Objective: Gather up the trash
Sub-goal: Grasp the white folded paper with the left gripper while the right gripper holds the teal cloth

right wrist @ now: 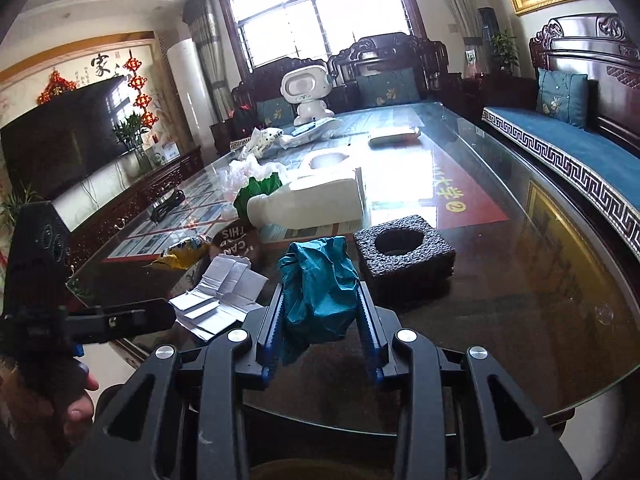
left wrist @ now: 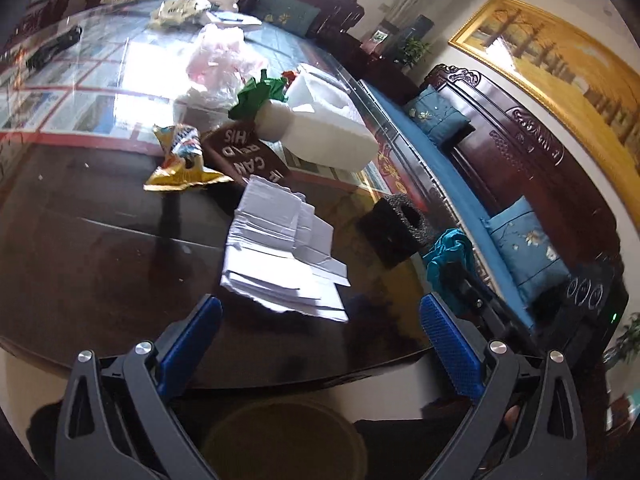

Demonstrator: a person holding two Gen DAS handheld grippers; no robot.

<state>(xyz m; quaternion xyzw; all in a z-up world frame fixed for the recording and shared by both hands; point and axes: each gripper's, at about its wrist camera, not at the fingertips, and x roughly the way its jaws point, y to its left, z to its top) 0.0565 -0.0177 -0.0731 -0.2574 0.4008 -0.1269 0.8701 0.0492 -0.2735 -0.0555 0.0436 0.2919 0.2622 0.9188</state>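
Clenching the teal wad [right wrist: 320, 280], your right gripper [right wrist: 320, 308] is busy — white paper [left wrist: 280, 256] lies just ahead of the open left gripper [left wrist: 320, 320].

Glass worktop [right wrist: 500, 248], dark, reflective. White robot toy [right wrist: 306, 94] stands at its far end. Black cable [right wrist: 168, 204] lies on the left part. TV [right wrist: 60, 136] on a low cabinet along the left wall; potted plant [right wrist: 130, 140] just right of it. Window [right wrist: 320, 8] far, bright. Carved bench with blue seat [right wrist: 568, 140] along the right; blue cushion [right wrist: 560, 96] on it. Gold-framed painting [left wrist: 560, 64] above.
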